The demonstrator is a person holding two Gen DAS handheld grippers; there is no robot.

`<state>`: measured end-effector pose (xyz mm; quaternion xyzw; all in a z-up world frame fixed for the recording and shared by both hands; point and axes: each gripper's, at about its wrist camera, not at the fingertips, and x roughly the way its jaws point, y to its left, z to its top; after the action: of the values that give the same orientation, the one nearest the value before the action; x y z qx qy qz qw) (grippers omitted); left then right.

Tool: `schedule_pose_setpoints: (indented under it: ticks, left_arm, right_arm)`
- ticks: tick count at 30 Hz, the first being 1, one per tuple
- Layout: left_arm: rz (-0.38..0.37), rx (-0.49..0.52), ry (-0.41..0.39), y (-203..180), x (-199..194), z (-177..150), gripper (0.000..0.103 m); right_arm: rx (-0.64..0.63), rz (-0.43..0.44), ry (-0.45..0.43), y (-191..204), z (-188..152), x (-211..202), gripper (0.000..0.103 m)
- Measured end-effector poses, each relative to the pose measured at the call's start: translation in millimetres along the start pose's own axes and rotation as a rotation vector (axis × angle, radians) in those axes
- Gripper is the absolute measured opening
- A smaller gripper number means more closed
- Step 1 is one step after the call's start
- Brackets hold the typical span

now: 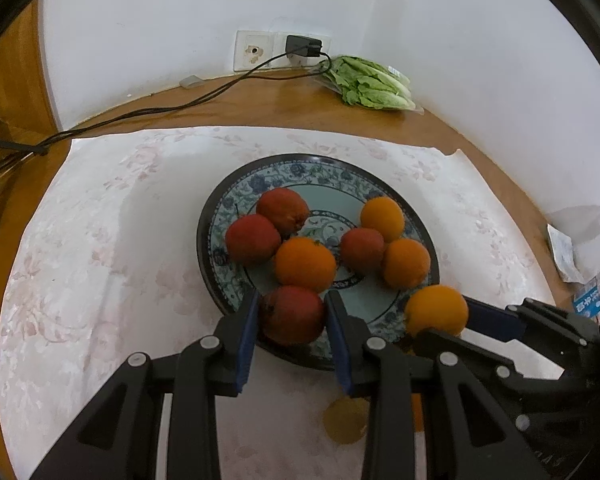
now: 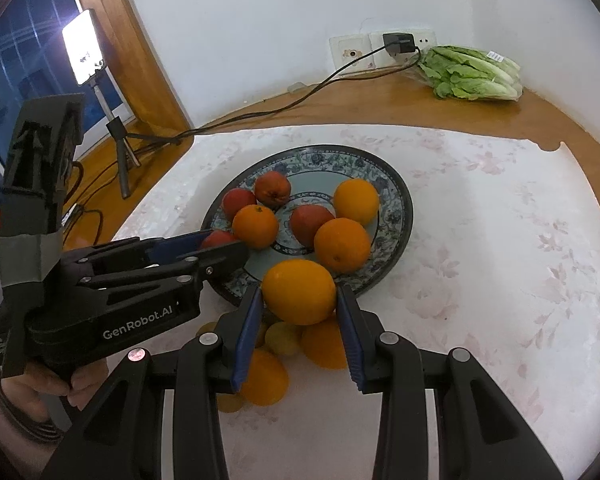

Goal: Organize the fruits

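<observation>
A: Where's each fruit?
B: Left claw (image 1: 291, 322) clamps a red fruit (image 1: 292, 314) over the plate's (image 1: 324, 166) near rim; right claw (image 2: 300, 300) clamps an orange (image 2: 300, 291) just beside it, same rim. Both need only go down.
A: Hidden?
B: Loose fruit (image 2: 266, 378) on the table under the right claw, partly covered.

plate (image 1: 216, 216): glossy ceramic; table (image 1: 260, 100): polished wood; cloth (image 1: 100, 240): matt

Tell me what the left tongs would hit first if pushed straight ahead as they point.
Probably the orange lying on the plate, just beyond the red fruit the left tongs grip; depth is uncertain.
</observation>
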<state>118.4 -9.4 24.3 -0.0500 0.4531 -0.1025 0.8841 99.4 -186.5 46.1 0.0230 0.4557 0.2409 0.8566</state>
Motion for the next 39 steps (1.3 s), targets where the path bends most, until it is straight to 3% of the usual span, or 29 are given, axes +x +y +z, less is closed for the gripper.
schedule_pose_setpoints:
  ticks: [17,25,39]
  left_arm:
    - [-0.004,0.003,0.005,1,1,1,0.034]
    - [-0.012,-0.001,0.001,-2,-14,-5,0.041]
    - [-0.040,-0.016,0.024,-8,-35,-21,0.042]
  right_arm:
    - [0.012,-0.013,-0.031,-5,-1,7,0.039]
    - [0.044,-0.008,-0.056,-11,-4,-4,0.040]
    - [0.082,-0.010,-0.060,-21,-20,-22,0.041]
